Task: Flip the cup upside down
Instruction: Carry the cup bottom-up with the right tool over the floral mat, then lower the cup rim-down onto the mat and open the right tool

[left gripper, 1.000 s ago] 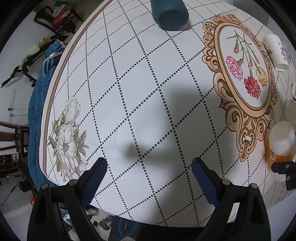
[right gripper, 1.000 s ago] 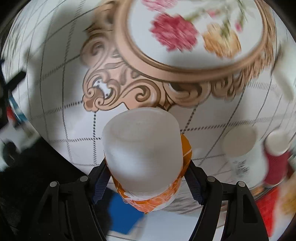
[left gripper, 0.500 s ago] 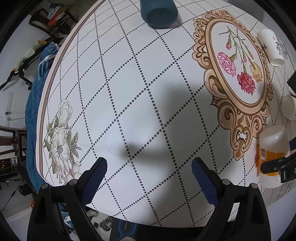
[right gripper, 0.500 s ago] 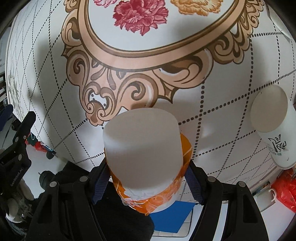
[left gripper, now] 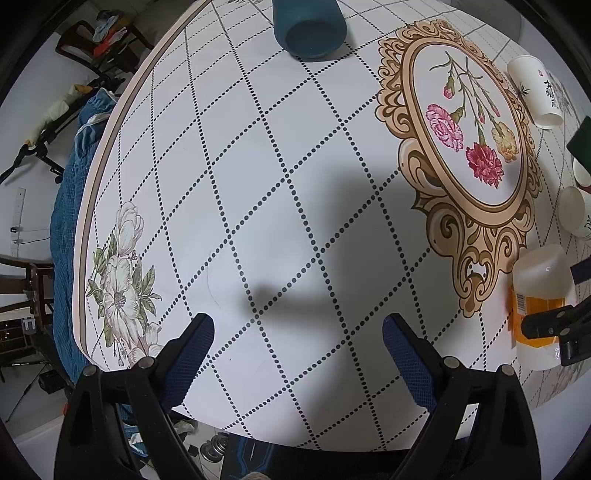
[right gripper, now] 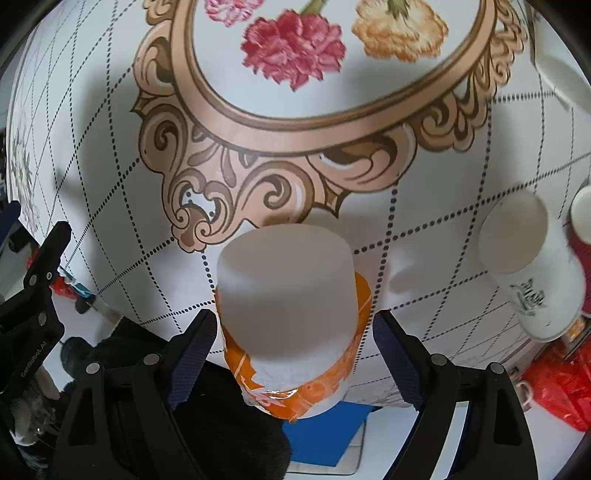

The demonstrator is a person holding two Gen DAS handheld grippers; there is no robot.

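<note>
the left gripper (left gripper: 297,354) is hovering with its jaws spread wide and nothing between them, over the near edge of the round table (left gripper: 280,192). at the table's far edge a dark teal cup (left gripper: 308,27) is sitting mouth down. moving right past the printed carnation medallion (left gripper: 469,147), a white paper cup (left gripper: 535,90) with dark print is lying on its side near the far right edge. a second white paper cup (left gripper: 574,214) is standing bottom up near the right edge, so no container here is showing any contents.

the task's frosted plastic cup (right gripper: 291,306) with an orange label is standing upside down near the near right edge, just below the medallion's scrollwork. the right gripper (right gripper: 293,354) is straddling it, and small gaps are showing between the pads and the cup wall, so the jaws are parted rather than clamping.

only the left wrist view is showing the teal cup, the white flower print and the chairs beyond the table. only the right wrist view is showing the cup's flat base close up, a red cup (right gripper: 583,221) at the right edge and a blue sheet (right gripper: 325,435) below the table.
</note>
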